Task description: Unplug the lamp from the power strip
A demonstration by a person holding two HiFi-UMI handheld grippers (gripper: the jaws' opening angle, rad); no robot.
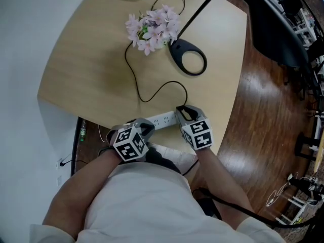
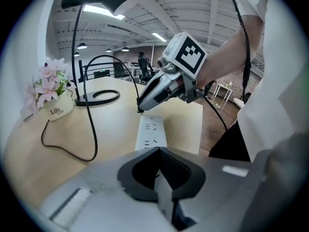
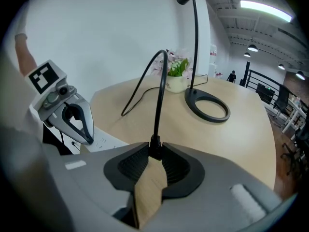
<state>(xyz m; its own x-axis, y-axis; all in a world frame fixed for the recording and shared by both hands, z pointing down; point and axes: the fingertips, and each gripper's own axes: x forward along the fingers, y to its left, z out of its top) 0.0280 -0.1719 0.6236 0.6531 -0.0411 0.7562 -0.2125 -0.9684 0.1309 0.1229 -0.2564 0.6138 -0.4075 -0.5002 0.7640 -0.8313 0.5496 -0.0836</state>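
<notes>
At table's near edge, strip (image 1: 163,120) lies flat. Right gripper (image 3: 154,151) is clamped on the lamp plug (image 3: 155,143) at the strip's right end. Left gripper (image 2: 159,153) has jaws together, empty, over the other end. Risk: strip lifts with plug if unpinned.

Only 1 legible text: "Life" in dark script, w/ a smaller 2nd line under it, apparently "Life" again. It's on the white flower pot (image 2: 59,112), far left on the table (image 2: 113,127) in the left gripper view. Left gripper (image 3: 88,138) & right gripper (image 2: 140,106) carry b/w square markers (image 2: 187,55), patterns only.
</notes>
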